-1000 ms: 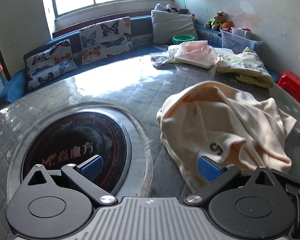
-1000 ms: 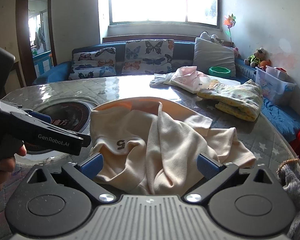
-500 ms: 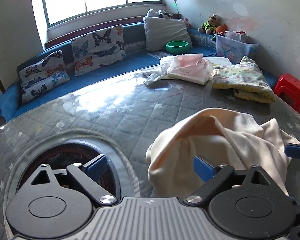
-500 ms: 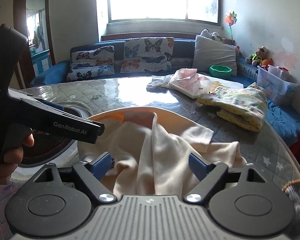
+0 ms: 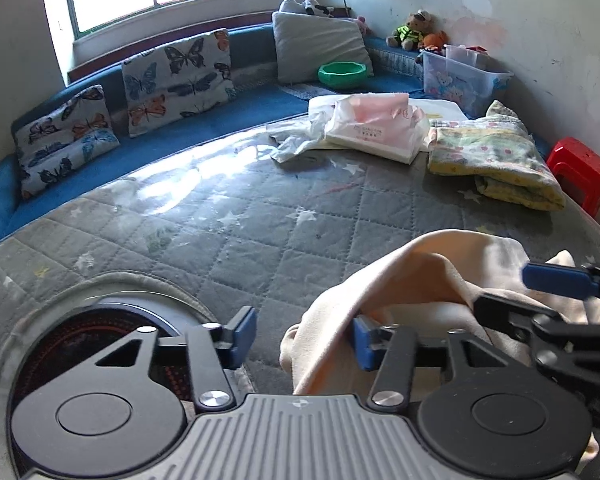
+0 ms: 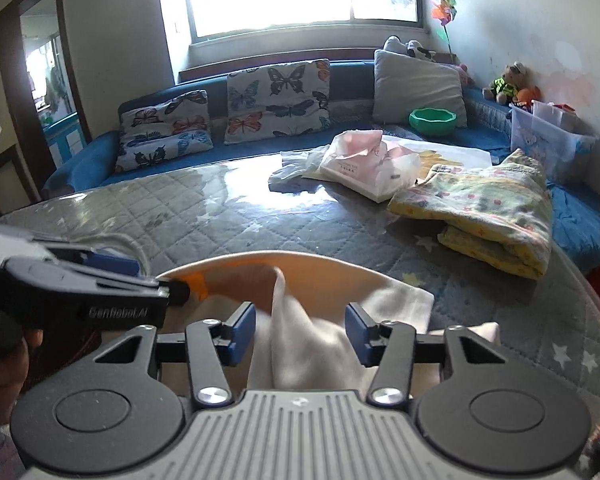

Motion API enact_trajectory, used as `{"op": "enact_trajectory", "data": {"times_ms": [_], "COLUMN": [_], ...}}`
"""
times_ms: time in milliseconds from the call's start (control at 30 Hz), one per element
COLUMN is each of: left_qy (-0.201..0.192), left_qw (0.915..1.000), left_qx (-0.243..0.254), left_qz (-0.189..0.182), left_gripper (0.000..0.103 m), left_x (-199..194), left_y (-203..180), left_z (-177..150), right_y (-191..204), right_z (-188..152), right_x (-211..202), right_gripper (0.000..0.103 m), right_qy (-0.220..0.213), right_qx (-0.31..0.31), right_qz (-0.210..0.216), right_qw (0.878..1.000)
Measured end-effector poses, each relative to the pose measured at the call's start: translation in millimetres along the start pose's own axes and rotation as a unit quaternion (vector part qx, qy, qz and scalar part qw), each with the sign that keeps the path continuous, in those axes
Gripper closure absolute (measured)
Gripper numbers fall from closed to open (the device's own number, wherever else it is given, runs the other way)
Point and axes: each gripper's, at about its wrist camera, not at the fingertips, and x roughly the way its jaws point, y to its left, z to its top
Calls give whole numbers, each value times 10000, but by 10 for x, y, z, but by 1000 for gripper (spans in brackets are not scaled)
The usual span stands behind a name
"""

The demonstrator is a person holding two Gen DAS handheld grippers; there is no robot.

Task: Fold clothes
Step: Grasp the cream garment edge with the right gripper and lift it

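A crumpled cream garment (image 5: 420,280) lies on the grey quilted table (image 5: 260,216); it also shows in the right wrist view (image 6: 320,320). My left gripper (image 5: 304,338) is open, its right finger against the garment's left edge. My right gripper (image 6: 302,334) is open, with a raised fold of the garment between its fingers. The right gripper's fingers (image 5: 556,280) reach in from the right in the left wrist view. The left gripper (image 6: 100,284) shows at the left in the right wrist view, at the garment's orange collar (image 6: 198,284).
A folded yellow floral blanket (image 5: 496,160) and a pink-white plastic bag (image 5: 372,128) lie at the table's far right. A round black hotplate (image 5: 100,340) is set in the table at left. A blue bench with butterfly cushions (image 5: 176,80) runs behind. A red stool (image 5: 580,172) stands at right.
Both grippers have moved in low over the garment. Their jaws have narrowed somewhat but stay open. The garment now bunches up close in front of both cameras.
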Motion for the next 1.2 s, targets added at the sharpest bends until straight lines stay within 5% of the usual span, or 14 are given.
{"op": "enact_trajectory", "data": {"times_ms": [167,400,800,967,1200], "left_qy": [-88,-39,-113,-109,-440], "left_qw": [9999,9997,9988,9976,9979], "left_qx": [97,202,322,295,-138], "left_qz": [-52,-105,-352,-616,-445], "left_gripper": [55,54,53,89,98], "left_x": [9,74,37,42,-217], "left_y": [-47,-16,-128,-150,158], "left_z": [35,30,43,70,197], "right_y": [83,83,19,12,-53], "right_z": [44,63,7,-13,156], "right_x": [185,344,-309,-506,-746], "right_gripper": [64,99,101,101,101], "right_qy": [100,144,-712,-996,-1355], "right_qx": [-198,-373,-735,-870,-856], "right_qz": [81,-284,-845,-1065,-1209], "right_qw": [9997,9988,9911,9855,9796]}}
